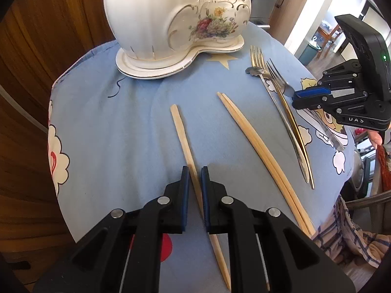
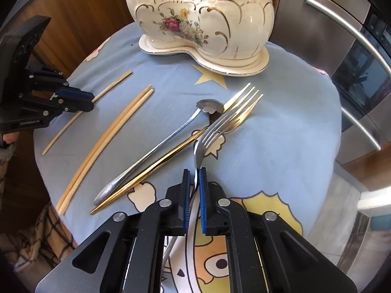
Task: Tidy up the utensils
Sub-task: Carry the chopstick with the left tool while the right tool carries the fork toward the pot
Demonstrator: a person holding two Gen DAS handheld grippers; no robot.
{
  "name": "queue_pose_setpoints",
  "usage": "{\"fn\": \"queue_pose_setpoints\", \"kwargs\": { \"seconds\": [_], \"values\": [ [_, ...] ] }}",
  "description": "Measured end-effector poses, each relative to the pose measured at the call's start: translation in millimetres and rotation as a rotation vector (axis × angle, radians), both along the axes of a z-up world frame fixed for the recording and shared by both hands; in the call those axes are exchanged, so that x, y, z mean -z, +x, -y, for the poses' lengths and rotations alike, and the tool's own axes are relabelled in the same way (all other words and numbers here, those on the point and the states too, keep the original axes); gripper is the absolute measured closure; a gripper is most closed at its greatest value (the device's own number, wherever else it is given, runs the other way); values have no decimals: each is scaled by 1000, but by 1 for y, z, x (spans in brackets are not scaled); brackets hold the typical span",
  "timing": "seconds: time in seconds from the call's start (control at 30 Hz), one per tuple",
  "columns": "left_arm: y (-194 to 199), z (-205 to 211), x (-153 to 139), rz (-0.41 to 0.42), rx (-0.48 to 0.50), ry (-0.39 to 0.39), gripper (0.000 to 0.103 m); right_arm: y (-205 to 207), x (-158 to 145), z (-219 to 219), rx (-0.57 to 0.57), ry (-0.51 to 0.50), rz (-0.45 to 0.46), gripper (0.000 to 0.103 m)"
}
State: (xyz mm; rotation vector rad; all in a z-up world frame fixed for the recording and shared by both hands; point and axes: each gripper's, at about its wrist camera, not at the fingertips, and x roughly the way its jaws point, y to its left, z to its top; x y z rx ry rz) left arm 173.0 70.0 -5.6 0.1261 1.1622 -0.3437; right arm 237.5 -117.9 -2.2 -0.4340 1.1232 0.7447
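Left gripper [image 1: 195,183] clenched on single chopstick [image 1: 182,131], tilted over tablecloth [image 1: 122,127]. Right gripper [image 2: 194,183] clamped silver fork [image 2: 215,129] by handle. Ceramic holder [image 2: 207,24] stood beyond. Risk: thin chopstick pivoting in pads; fork tines snagging gold fork [image 2: 171,151].

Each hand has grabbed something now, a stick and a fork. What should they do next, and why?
Probably carry both to the white flowery holder and drop them in. The left gripper is shut on a single chopstick, the right gripper on a silver fork, and the holder stands just beyond them.
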Motion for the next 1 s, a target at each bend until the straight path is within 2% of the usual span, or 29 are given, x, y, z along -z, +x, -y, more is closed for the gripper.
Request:
{"fn": "queue_pose_setpoints", "kwargs": {
  "seconds": [0.1,0.3,0.53,0.8,1.0],
  "values": [
    [1,-1,1,-8,-4,-11,95,-1,-5,8,23,59,9,99],
    [-5,-9,-3,54,-72,-54,98,-3,-22,30,67,174,41,99],
    [-21,-27,-43,209,-148,-147,98,-7,-45,45,97,259,108,99],
    [-33,-33,-94,390,-182,-235,98,-10,-57,46,112,313,176,99],
    [-33,-24,-114,462,-190,-237,98,-12,-72,47,114,345,227,99]
  ]
}}
